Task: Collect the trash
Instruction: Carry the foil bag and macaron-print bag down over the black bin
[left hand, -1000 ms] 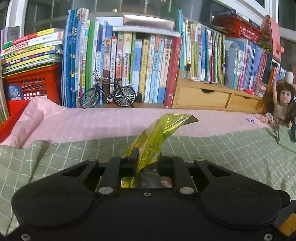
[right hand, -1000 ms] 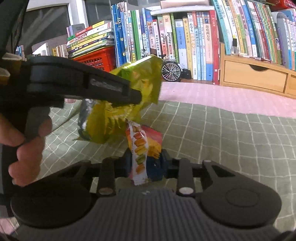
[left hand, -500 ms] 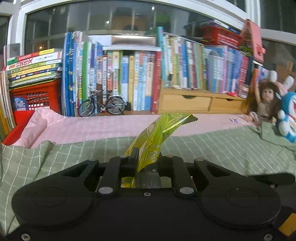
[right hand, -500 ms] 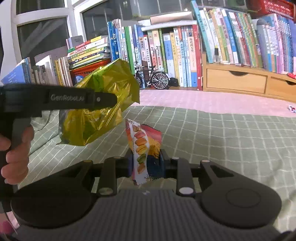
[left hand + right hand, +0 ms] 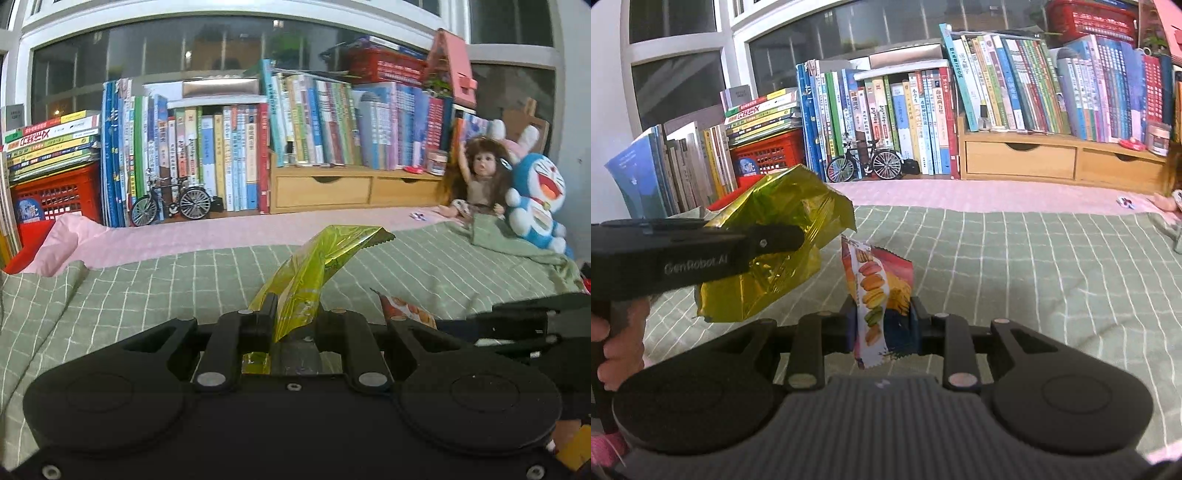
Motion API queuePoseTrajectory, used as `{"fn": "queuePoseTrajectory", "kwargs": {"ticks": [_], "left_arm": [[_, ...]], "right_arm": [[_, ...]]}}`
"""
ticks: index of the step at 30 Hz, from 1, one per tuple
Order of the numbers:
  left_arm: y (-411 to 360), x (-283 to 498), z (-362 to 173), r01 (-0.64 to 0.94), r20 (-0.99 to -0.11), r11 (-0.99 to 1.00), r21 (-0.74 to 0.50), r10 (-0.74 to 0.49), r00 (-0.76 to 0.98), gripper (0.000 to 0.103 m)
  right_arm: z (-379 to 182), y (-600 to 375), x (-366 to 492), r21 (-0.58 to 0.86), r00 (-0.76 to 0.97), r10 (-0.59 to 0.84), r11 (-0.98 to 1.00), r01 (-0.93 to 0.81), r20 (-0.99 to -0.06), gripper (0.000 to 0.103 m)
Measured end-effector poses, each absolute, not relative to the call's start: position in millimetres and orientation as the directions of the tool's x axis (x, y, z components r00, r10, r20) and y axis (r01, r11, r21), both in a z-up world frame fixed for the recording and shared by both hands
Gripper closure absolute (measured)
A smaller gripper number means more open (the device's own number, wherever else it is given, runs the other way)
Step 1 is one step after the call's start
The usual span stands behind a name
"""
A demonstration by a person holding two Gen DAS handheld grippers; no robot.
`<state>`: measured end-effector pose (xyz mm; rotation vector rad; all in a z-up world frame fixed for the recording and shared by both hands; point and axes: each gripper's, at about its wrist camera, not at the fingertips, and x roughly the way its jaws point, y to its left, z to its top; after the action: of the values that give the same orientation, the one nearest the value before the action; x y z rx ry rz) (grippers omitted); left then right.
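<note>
Two pieces of trash are held clear of the bed, one in each gripper. Seen from the left wrist, the left gripper [image 5: 295,314] has its jaws clamped together on the lower end of a crumpled yellow-green foil wrapper [image 5: 317,266], which sticks up and leans right, its serrated edge at the top. From the right wrist the same wrapper [image 5: 768,243] hangs as a loose, puffed bag over the left part of the green checked blanket [image 5: 1015,266], with a hand [image 5: 617,343] around the left gripper's handle at the picture's left edge.

The right gripper [image 5: 882,325] is closed tight on a macaron-print snack packet [image 5: 875,291], which stands upright between the jaws, a white strip of coloured macarons facing the camera. The two wrappers sit just beside each other; I cannot tell whether they touch.

The blanket covers the near part of the bed, and a pink sheet [image 5: 221,240] shows along the far edge. Beyond that edge stand a row of books [image 5: 923,110], a small model bicycle [image 5: 864,162], a red crate [image 5: 768,155] towards the far left corner and a wooden drawer unit [image 5: 1052,158]. At the far right corner sit a doll [image 5: 480,177] and a blue plush toy [image 5: 535,199], touching each other
</note>
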<state>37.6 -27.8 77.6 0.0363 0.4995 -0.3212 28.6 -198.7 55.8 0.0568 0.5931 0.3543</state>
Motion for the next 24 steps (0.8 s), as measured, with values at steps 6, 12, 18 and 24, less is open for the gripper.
{"fn": "queuePoseTrajectory", "kwargs": {"ticks": [6,12,18,24], "left_arm": [[-31.3,5.8,73.5,0.319,-0.488,0.946,-0.053,-0.303,0.818,0.088],[-30.6,-20.0,69.4,0.335,-0.494,0.939,-0.073,-0.326,0.806,0.088],[-26.3,-43.3,65.4,0.346,-0.495,0.931,-0.112,-0.354,0.793,0.088],[-24.2,-73.1,59.9,0.367,-0.491,0.924,-0.112,-0.372,0.788,0.088]], "right_arm": [[57.6,-206.9,5.9,0.161,0.771,0.346,0.937,-0.309,-0.534,0.071],[58.6,-212.8,-18.0,0.176,0.770,0.358,0.933,-0.313,-0.529,0.071],[60.5,-216.6,-39.5,0.179,0.768,0.371,0.928,-0.327,-0.523,0.071],[59.9,-221.8,-58.9,0.191,0.759,0.379,0.925,-0.328,-0.529,0.071]]}}
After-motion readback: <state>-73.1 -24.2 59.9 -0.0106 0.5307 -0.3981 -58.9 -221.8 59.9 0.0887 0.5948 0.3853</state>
